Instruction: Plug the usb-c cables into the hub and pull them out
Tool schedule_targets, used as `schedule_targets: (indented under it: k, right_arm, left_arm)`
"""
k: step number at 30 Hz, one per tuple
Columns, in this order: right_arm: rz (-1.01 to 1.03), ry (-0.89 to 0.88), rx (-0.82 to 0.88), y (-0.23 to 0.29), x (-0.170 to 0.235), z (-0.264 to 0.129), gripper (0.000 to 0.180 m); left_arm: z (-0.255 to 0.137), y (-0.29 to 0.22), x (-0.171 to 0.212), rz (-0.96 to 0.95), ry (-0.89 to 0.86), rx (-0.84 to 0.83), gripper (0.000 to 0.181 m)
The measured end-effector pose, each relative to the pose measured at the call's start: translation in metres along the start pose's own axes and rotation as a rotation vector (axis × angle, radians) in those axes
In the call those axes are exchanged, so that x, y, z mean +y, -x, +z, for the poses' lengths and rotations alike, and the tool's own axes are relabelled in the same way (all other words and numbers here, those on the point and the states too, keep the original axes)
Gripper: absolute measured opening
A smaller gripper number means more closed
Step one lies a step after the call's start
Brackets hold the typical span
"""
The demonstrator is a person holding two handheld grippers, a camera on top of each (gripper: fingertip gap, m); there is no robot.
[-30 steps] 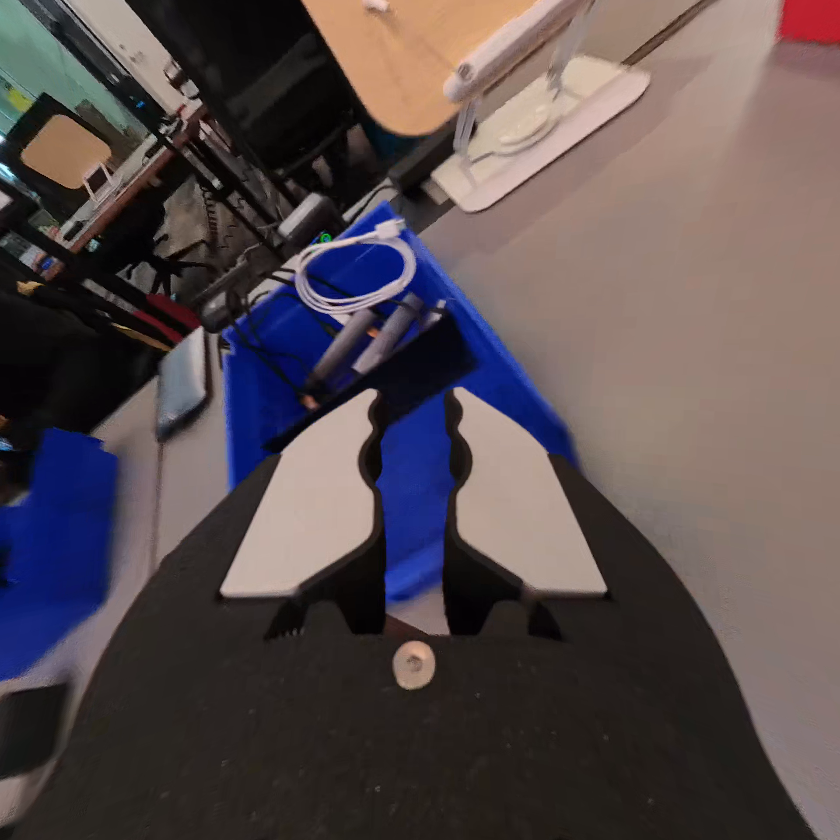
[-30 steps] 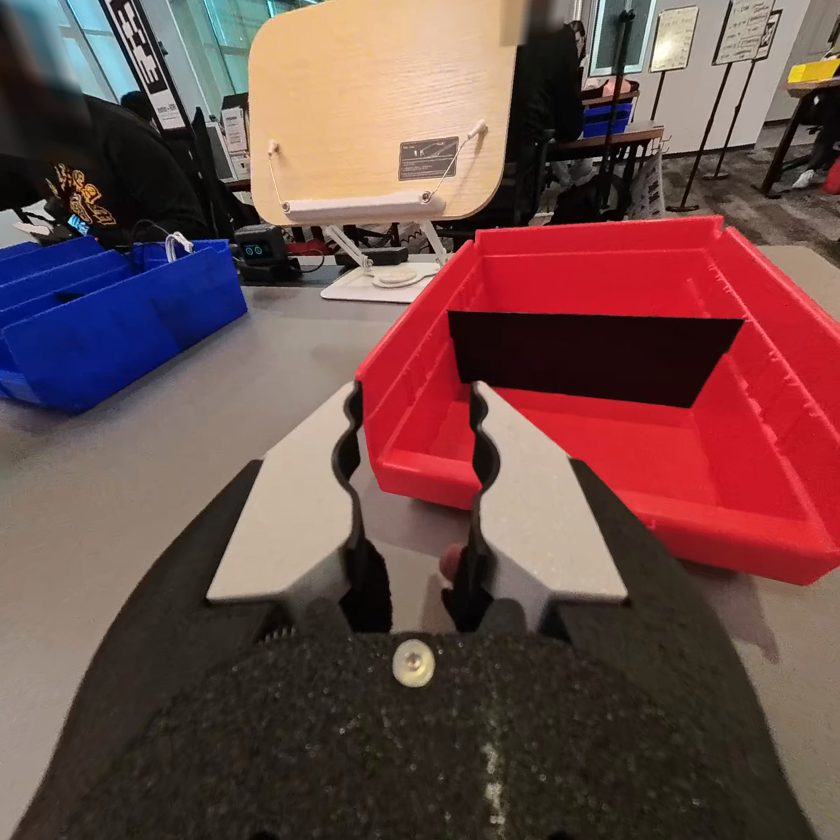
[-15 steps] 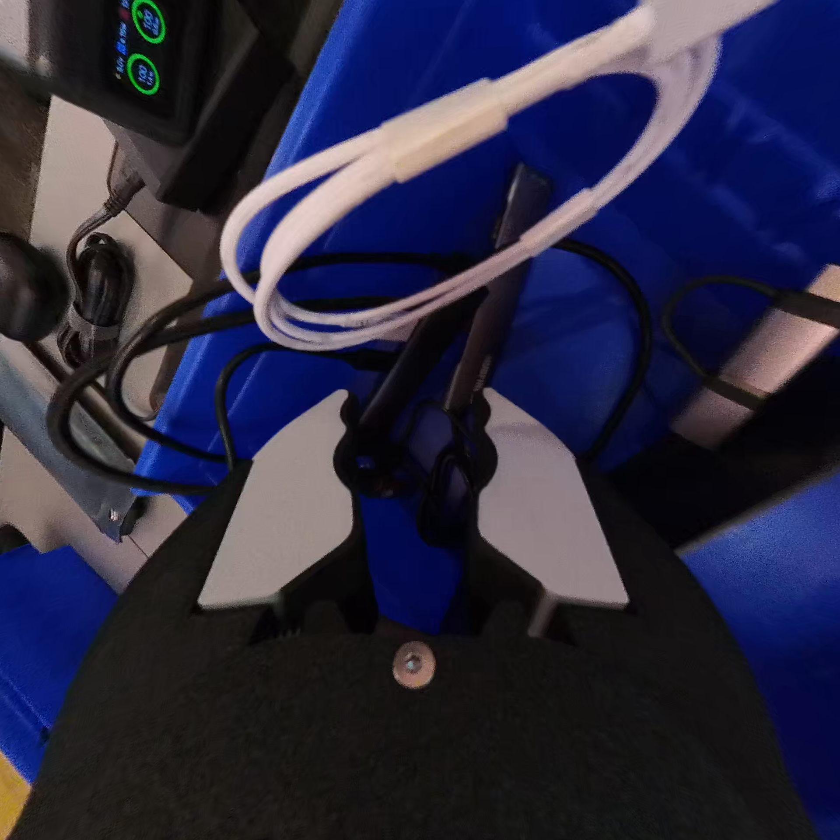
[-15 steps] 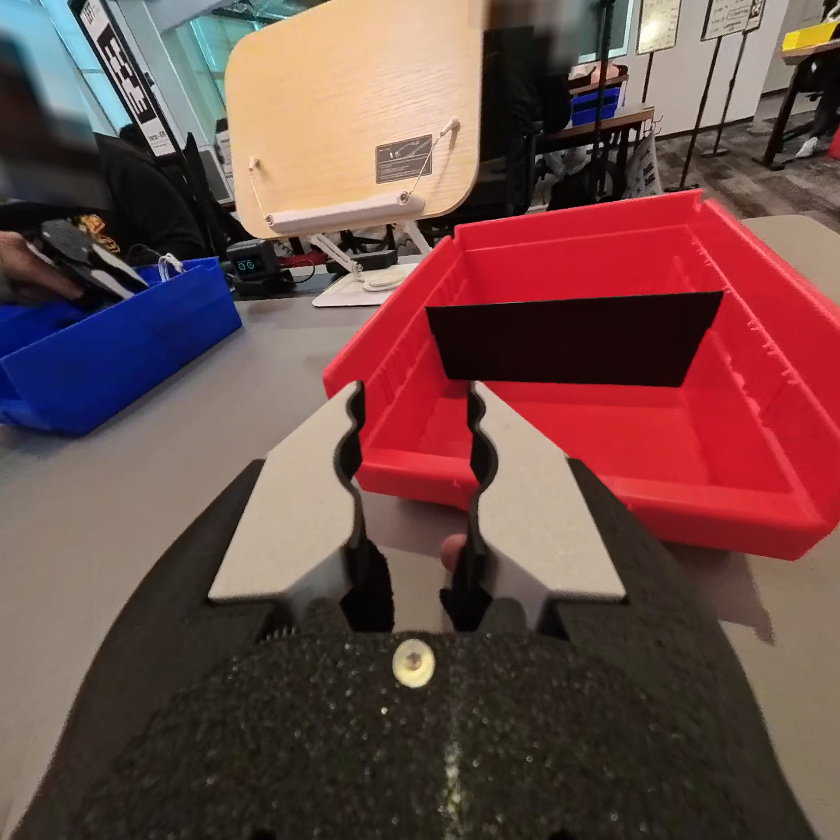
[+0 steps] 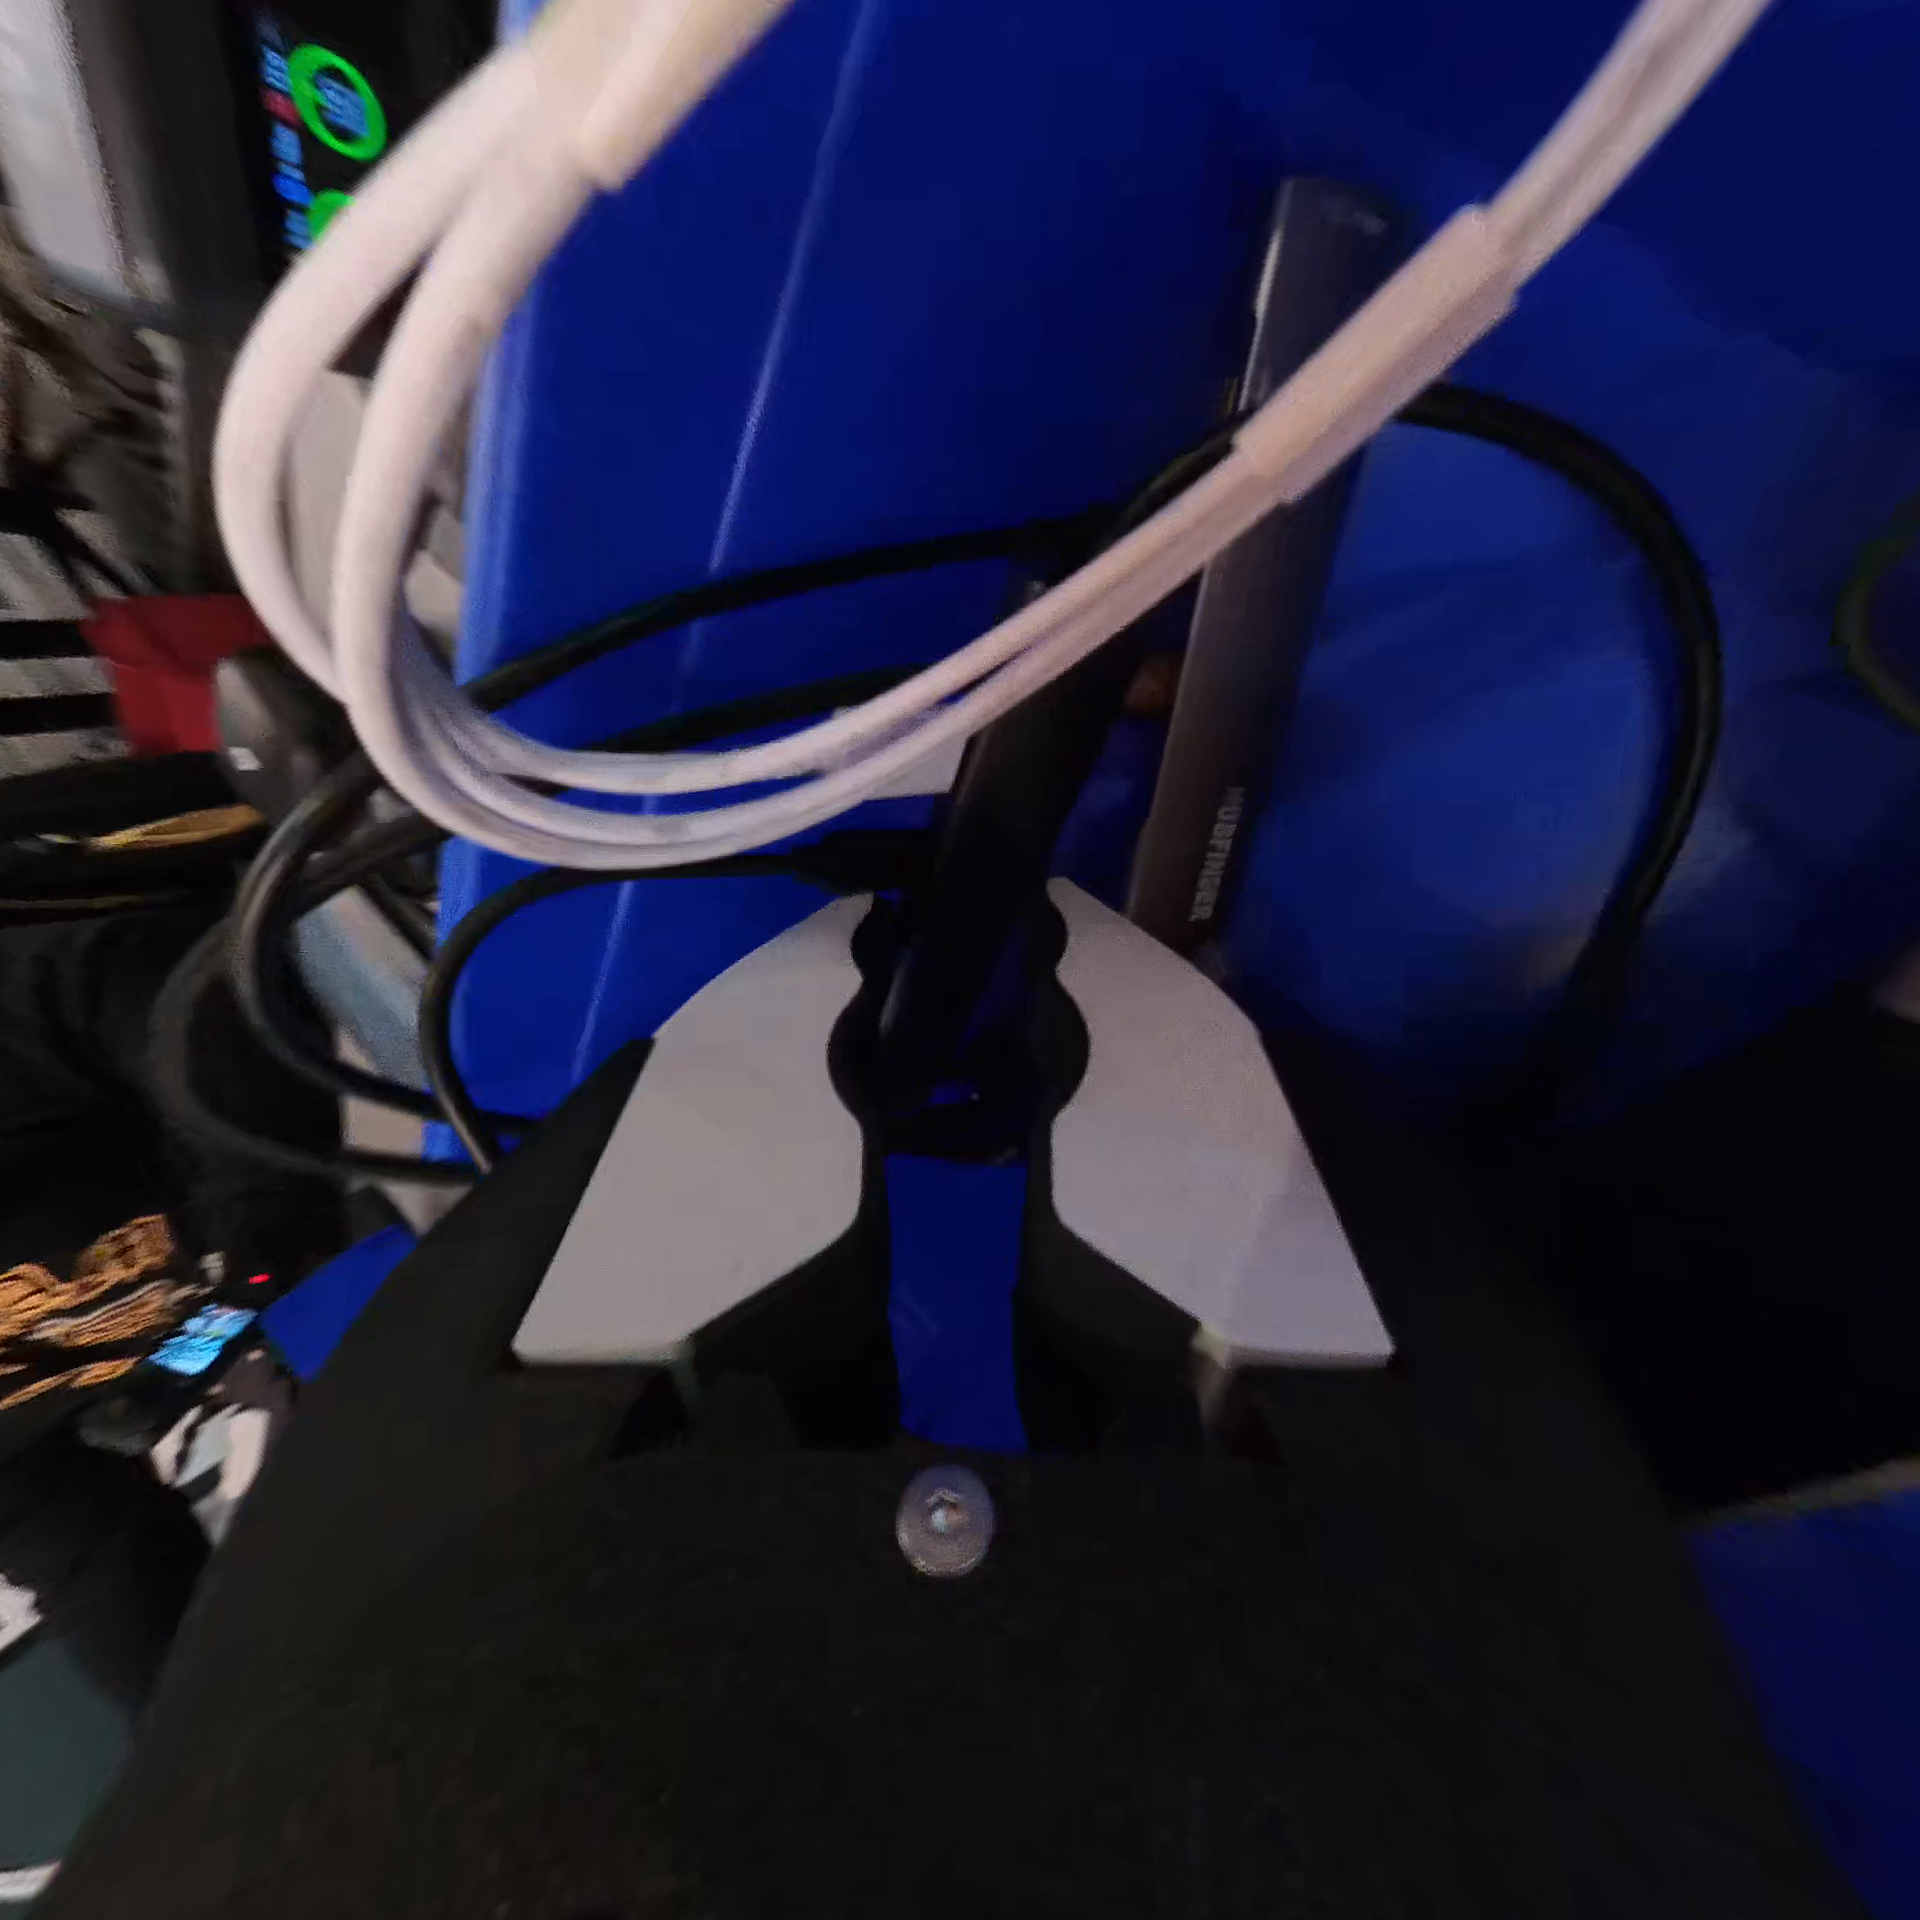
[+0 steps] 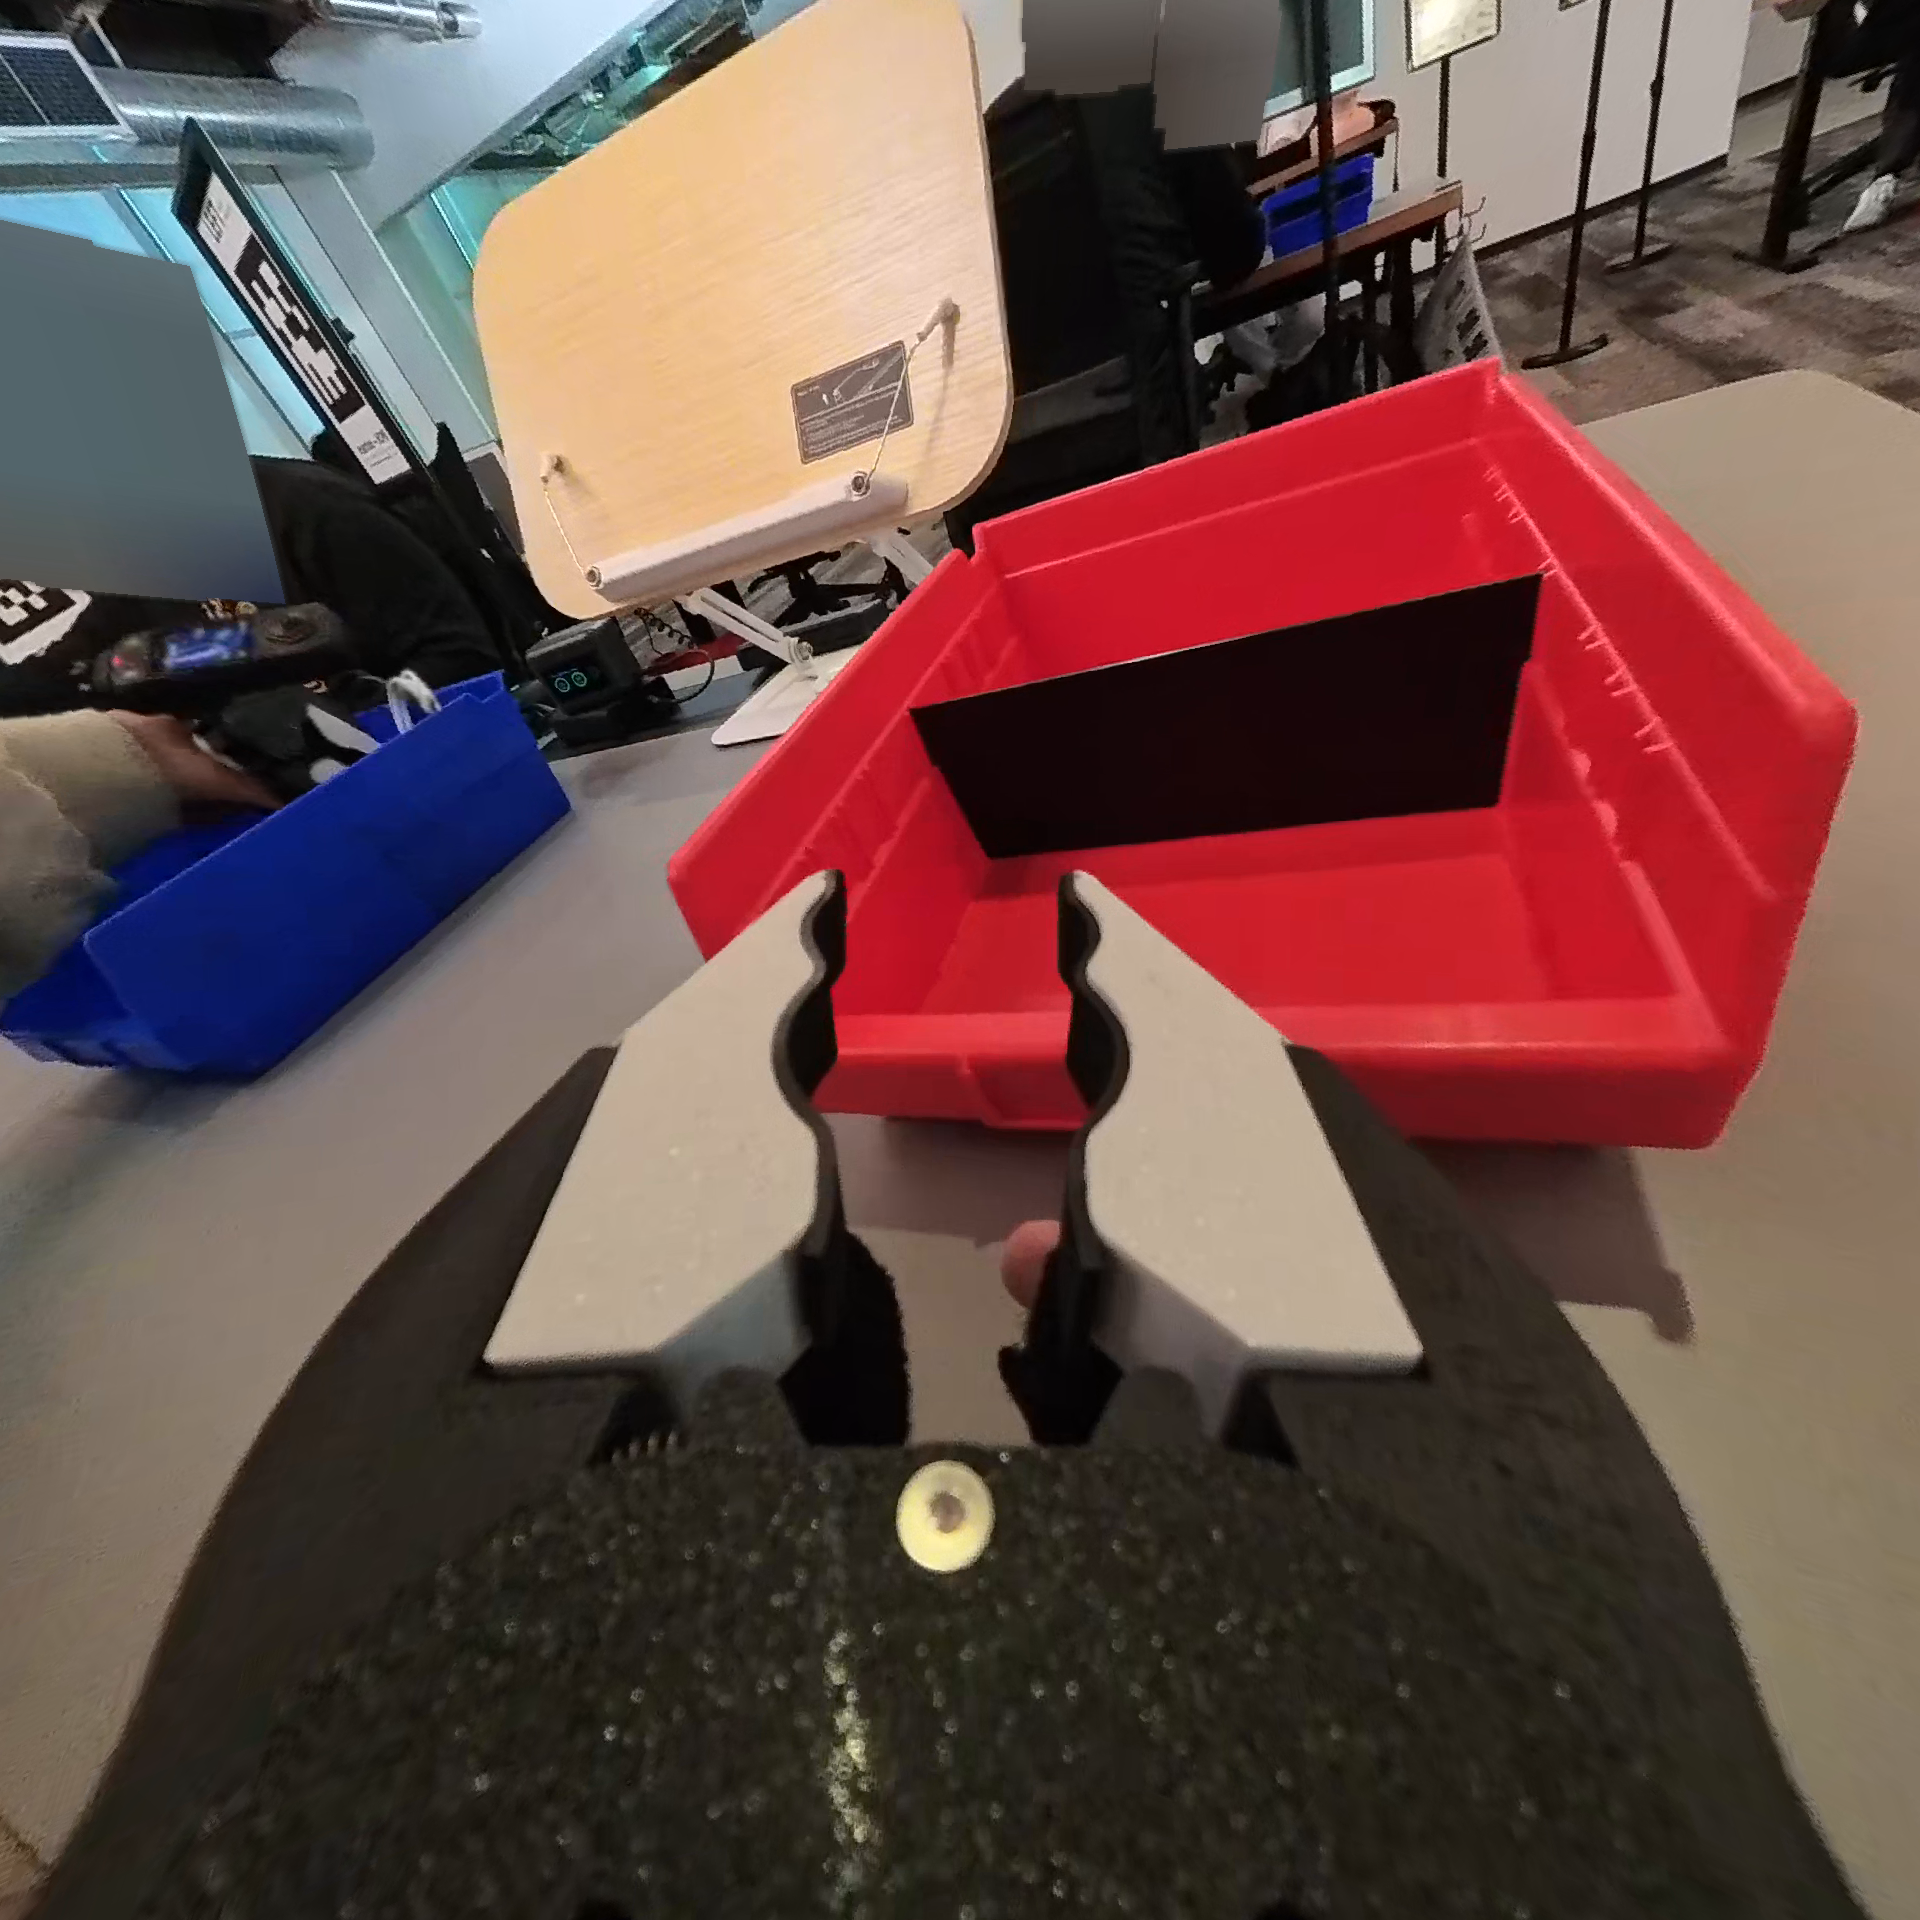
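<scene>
Left gripper (image 5: 958, 925) reaching inside blue plastic bin (image 5: 935, 312), jaws closing narrowly around dark slim hub (image 5: 997, 821); firm grip unclear through blur. Coiled white cable (image 5: 644, 790) and black cables (image 5: 1652, 644) crowding overhead, little room. Second grey slim hub (image 5: 1236, 644) leaning just beside. Right gripper (image 6: 951, 914) hovering parted, holding nothing, over bare grey worktop (image 6: 312, 1143), red plastic bin (image 6: 1351, 1081) near.

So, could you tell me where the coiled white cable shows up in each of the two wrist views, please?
Left wrist view: the white cable loops across the upper half, close above the left gripper, draped over black cables.
Right wrist view: only a small white loop pokes above the far corner of the bin, at middle left.
Shared landmark: the blue bin that holds it.
</scene>
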State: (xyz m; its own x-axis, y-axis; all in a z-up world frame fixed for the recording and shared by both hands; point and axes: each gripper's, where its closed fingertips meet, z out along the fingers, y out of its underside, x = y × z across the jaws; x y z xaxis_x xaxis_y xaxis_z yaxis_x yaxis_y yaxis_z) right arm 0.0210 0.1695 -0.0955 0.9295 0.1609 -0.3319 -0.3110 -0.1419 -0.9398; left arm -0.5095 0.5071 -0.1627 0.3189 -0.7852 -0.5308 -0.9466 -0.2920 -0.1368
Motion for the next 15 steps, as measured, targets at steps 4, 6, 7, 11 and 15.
schedule_targets:
  k: [4,6,7,11,15]
  right_arm:
    - [0.075,-0.043,-0.04,0.011,-0.014,-0.006,0.04]
    - [0.102,-0.096,-0.069,0.023,-0.03,-0.013,0.038]
    - [0.085,-0.103,-0.08,0.032,-0.036,-0.014,0.038]
    - [-0.023,-0.06,-0.188,0.08,-0.053,-0.007,0.044]
    - [-0.198,-0.039,-0.246,0.115,-0.072,0.012,0.046]
  left_arm:
    - [-0.036,0.016,-0.006,0.002,-0.08,-0.187,0.025]
    - [-0.067,0.022,-0.013,0.02,-0.128,-0.282,0.024]
    - [-0.086,0.026,-0.019,0.031,-0.156,-0.338,0.024]
    - [-0.177,0.036,-0.055,0.047,-0.31,-0.553,0.023]
    - [-0.272,0.054,-0.089,0.05,-0.444,-0.799,0.023]
